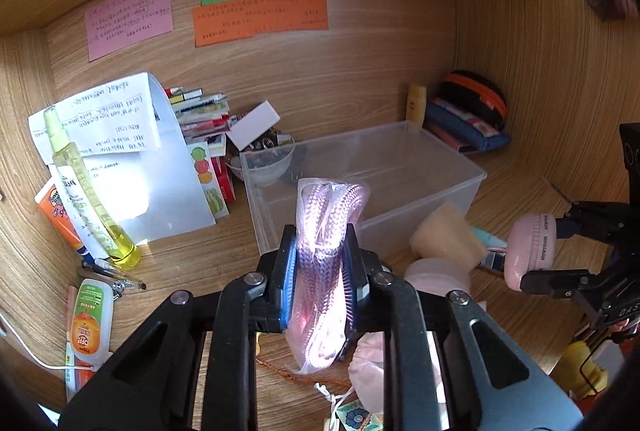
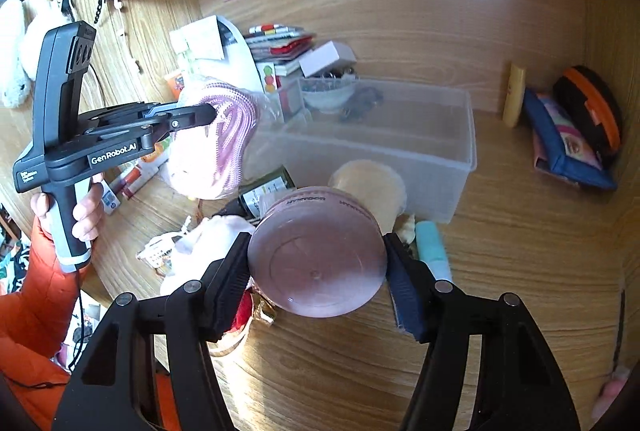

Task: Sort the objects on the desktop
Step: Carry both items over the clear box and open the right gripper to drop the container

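Pink cord bag (image 1: 320, 263), soft and slippery, squashed mid-body in the left gripper (image 1: 320, 271), while the right gripper (image 2: 318, 263) clamps the rigid jar (image 2: 316, 255) at its sides.

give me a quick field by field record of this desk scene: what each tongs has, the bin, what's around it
left tongs: shut on a clear bag of pink cord, lifted off the desk
right tongs: shut on a round pink case
bin: clear plastic, open top, looks empty
behind bin: small bowl of bits, stack of books
right of bin: yellow bottle, blue pouch
left side of desk: spray bottle, orange tube
back wall: pink, green and orange notes
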The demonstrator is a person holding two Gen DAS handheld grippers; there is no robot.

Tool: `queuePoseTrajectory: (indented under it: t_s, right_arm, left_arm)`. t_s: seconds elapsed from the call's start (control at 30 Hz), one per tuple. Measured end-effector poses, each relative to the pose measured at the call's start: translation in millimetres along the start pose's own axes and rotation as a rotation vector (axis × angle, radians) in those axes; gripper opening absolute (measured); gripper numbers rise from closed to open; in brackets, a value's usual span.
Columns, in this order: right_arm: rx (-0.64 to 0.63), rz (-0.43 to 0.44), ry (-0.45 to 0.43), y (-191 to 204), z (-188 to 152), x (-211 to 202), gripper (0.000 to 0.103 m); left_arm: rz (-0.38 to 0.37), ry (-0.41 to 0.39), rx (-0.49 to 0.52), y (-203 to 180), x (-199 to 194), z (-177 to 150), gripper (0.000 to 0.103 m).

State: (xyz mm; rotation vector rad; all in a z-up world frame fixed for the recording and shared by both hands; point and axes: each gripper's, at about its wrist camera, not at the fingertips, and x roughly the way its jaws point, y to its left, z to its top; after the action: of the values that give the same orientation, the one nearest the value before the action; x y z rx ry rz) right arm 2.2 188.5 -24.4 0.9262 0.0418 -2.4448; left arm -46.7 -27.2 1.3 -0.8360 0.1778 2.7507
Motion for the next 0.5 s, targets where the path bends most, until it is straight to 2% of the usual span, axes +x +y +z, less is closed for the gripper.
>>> queuePoseTrajectory:
  t_s: [0.5]
  right_arm:
    - [0.013,0.006,-0.142,-13,42,-19,0.061]
  left_arm:
    - [-0.033,-0.093,-0.079,18,-20,24,0.020]
